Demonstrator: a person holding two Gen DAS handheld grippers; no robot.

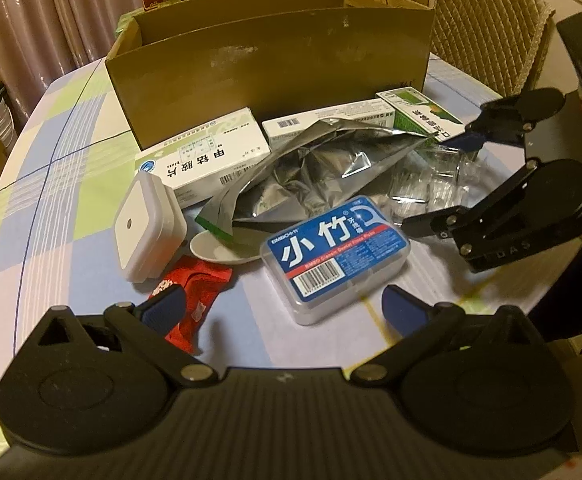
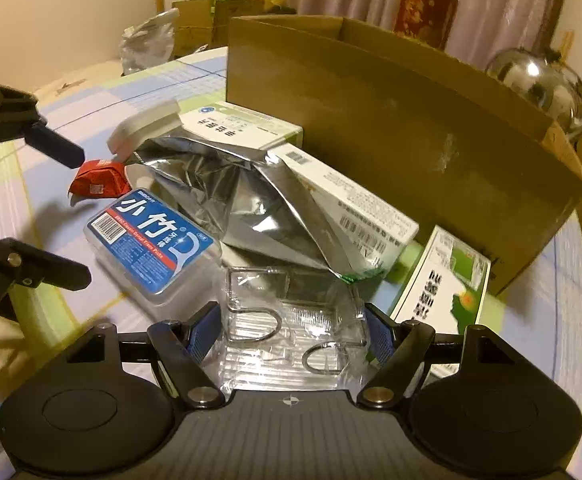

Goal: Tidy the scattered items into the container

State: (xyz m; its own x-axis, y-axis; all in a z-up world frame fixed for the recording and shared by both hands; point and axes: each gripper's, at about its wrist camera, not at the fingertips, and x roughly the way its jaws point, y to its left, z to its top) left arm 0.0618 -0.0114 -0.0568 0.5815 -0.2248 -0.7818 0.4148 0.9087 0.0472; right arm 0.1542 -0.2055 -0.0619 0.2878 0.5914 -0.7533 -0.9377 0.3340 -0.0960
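Checked in pale blue and green, the tablecloth [image 1: 71,120] carried clutter heaped in front of the cardboard box [image 1: 275,68]. The right gripper [image 2: 293,328] sat with its pads against both sides of a clear plastic tray [image 2: 291,332] near the box's front wall. The left gripper [image 1: 283,308] hung spread wide and empty just short of the blue floss-pick case [image 1: 335,248], which lay farther from the box

The cardboard box [image 1: 275,68] stands with its tall front wall toward both cameras, so its inside is hidden. A crumpled silver foil bag [image 1: 311,168] covers part of the white medicine box [image 1: 331,120] behind it and part of a small white dish [image 1: 215,250], whose far rim is out of sight. In the right wrist view the clear plastic tray [image 2: 295,332] runs under the camera body, so its near edge is hidden.
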